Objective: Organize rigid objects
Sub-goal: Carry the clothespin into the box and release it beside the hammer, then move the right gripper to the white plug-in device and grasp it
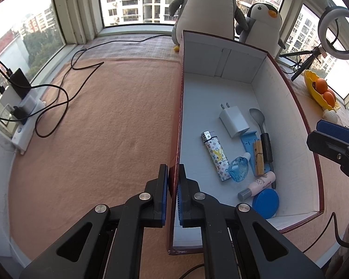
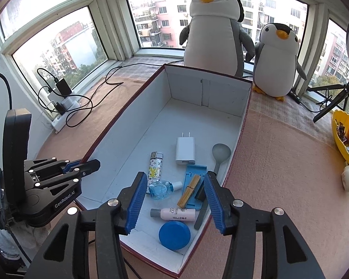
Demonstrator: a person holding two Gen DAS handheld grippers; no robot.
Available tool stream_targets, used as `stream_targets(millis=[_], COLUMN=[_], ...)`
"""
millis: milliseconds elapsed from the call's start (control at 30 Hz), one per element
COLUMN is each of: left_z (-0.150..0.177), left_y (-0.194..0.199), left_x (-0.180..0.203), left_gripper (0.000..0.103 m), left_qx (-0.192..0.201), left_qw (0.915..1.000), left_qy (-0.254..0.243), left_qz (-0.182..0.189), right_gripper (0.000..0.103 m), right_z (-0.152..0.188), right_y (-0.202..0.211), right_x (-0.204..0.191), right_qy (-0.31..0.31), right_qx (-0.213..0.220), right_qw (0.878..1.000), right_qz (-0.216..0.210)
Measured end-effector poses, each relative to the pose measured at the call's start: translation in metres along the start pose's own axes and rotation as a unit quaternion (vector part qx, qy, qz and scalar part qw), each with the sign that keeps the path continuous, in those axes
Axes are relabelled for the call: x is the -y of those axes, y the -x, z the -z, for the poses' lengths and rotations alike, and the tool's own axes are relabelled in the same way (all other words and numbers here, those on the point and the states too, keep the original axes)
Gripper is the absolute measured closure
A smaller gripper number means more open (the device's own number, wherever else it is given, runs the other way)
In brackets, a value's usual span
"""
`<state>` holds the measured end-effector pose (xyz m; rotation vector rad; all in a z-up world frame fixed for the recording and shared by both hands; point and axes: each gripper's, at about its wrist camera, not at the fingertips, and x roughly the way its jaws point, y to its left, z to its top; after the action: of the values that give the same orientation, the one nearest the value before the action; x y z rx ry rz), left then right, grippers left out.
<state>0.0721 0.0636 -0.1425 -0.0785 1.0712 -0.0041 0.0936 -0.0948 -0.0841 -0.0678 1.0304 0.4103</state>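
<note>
1. As far as both views showed, the sorting looked nearly or wholly done: every small rigid item in sight lay inside the box (image 2: 221,86), and the peach-coloured cloth of the bench (image 1: 100,125) carried nothing loose to collect.
2. Clustered toward the box's near end, at about 5 o'clock in the left wrist view, were a white charger (image 2: 185,150), a patterned lighter (image 2: 154,168), a clear blue bottle (image 2: 161,188), a wooden clothespin (image 2: 190,191) on a blue plastic stand (image 2: 193,171), a grey spoon (image 2: 221,153), a pale pink tube (image 2: 174,214) and a round blue lid (image 2: 174,234).
3. The left claw (image 1: 173,186) was pressed together on the box's left wall, pinching the thin card.
4. The right claw (image 2: 173,202) hung spread above the cluster, nothing between its ribbed blue pads.
5. The box was matte white card inside with a dark red edge; the charger, lid and tube looked smooth and hard, the clothespin grainy, the spoon dull.
6. Remaining work, if any, seemed to be only tidying the overlapping pile.
</note>
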Motion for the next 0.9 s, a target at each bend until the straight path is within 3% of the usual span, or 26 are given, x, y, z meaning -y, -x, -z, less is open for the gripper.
stream_targets(millis=[300,533,667,733,900], left_z=[0.0,0.0,0.0,0.0,0.0], left_y=[-0.001,-0.002,-0.003,-0.004,-0.005], left_x=[0.001,0.003,0.004,0.004,0.005], left_gripper=[0.097,0.097,0.097,0.097,0.097], left_qx=[-0.007,-0.015,-0.02,-0.023,-0.028], left_qw=[0.9999,0.9997,0.9995,0.9994,0.9991], left_qy=[0.001,0.002,0.004,0.005,0.01], left_qz=[-0.01,-0.019,-0.024,-0.027,-0.031], right_gripper=[0.056,0.056,0.054,0.048,0.047], right_z=[0.007,0.022,0.032,0.037,0.048], right_y=[0.012,0.023,0.031,0.035,0.034], right_x=[0.054,0.129,0.187,0.219,0.299], right_qy=[-0.05,-0.114,-0.151,-0.166,-0.198], right_qx=[0.016,0.032,0.038,0.04,0.027], right_qw=[0.999,0.991,0.983,0.977,0.96], right_qz=[0.014,0.055,0.098,0.128,0.196])
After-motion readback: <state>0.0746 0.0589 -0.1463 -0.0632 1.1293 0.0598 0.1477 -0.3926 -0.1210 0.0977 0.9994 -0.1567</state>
